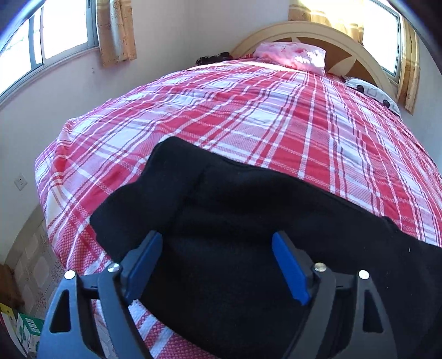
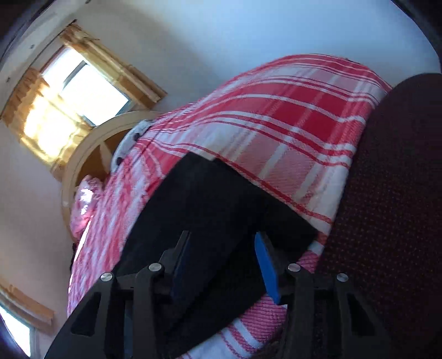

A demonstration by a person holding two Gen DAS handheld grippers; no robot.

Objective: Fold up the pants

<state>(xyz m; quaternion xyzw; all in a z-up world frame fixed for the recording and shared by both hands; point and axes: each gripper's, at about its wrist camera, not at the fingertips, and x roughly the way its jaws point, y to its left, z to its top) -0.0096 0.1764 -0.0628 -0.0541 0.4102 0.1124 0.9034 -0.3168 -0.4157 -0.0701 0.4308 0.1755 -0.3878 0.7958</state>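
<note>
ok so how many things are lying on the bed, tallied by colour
black: 2, the pants and a dark item by the headboard
pink: 1, the pink pillow
white with dark spots: 1, the spotted pillow
total: 4

A red-and-white plaid bedspread (image 1: 248,116) is covering the bed. A pink pillow (image 1: 292,56) is lying at its head, against a cream arched headboard (image 1: 279,29). A white pillow with dark spots (image 1: 373,92) is sitting near the right edge. Yellow curtains (image 1: 116,30) are hanging beside the windows (image 1: 66,24). A wall socket (image 1: 20,181) is showing low on the left wall, and boxes (image 1: 26,330) are standing on the tiled floor (image 1: 33,259).
</note>
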